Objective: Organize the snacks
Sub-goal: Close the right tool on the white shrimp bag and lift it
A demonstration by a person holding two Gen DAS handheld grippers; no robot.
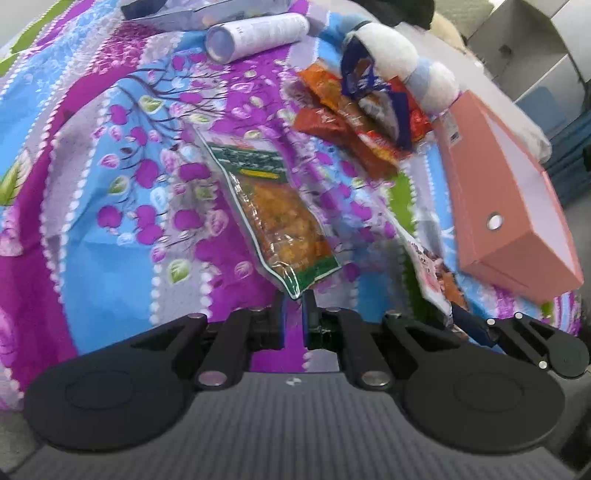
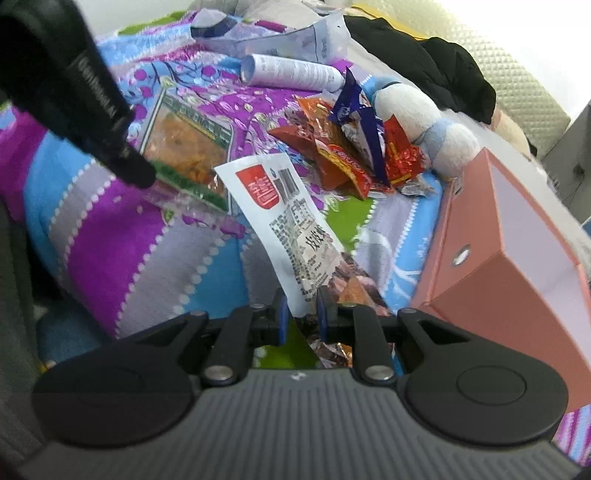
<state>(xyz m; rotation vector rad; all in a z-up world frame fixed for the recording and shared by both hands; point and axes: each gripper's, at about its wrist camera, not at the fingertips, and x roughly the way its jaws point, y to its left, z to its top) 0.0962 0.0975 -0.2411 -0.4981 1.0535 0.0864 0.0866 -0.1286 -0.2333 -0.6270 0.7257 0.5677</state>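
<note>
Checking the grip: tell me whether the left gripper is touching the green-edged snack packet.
Touching. The left wrist view shows the left gripper pinching the bottom corner of the green-edged snack packet between its blue pads.

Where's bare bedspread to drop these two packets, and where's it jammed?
Free: the wide bedspread left of the green-edged packet, below the white tube. Smaller gap: the green patch between the white packet and pink box. Crowded: the red and blue wrapper pile against the plush toy.

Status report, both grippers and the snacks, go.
Left gripper shut on green-edged packet. Right gripper shut on white packet. Snack pile beside pink box.
</note>
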